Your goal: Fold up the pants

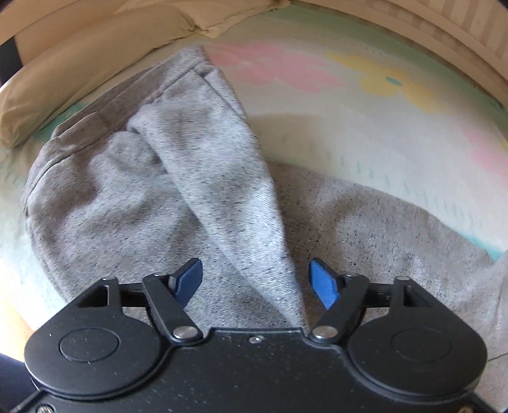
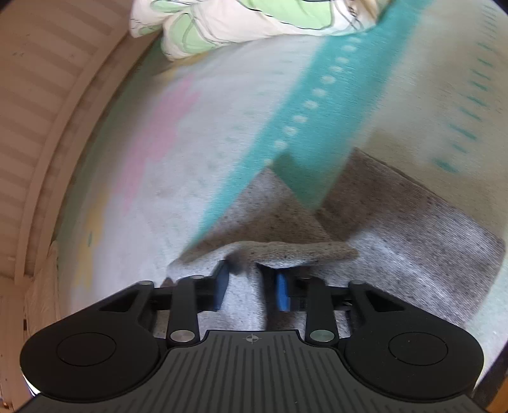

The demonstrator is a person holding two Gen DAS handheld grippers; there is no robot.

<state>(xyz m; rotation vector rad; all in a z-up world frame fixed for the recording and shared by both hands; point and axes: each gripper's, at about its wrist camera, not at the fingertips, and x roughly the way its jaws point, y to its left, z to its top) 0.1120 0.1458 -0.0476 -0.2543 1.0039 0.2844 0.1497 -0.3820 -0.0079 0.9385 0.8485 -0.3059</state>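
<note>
The grey sweatpants (image 1: 104, 197) lay on the bed, heather-grey knit with dark flecks, crumpled rather than flat. In the left wrist view the waistband end sat bunched toward the upper left, with a seam running along its edge, and one fold of fabric rose as a narrow ridge that ran down to the left gripper (image 1: 255, 279). More of the grey cloth spread flat to the right. The left gripper's blue pads (image 1: 322, 282) stood wide apart; the ridge of cloth passed between them without either pad pressing on it.

In the right wrist view, which was blurred, a leg of the pants stretched away to the right. The right gripper (image 2: 252, 286) was pinching a raised fold of the sweatpants, its blue pads drawn in against the cloth, with a lip of fabric bulging over the tips.

Under the pants lay a pale bedspread (image 1: 349, 104) with pink and yellow flowers and a teal band. A cream pillow (image 1: 73, 63) rested just beyond the waistband, and a green-patterned quilt (image 2: 238, 22) was heaped well away at the far end. A wooden bed rail (image 2: 47, 133) curved along the side.
</note>
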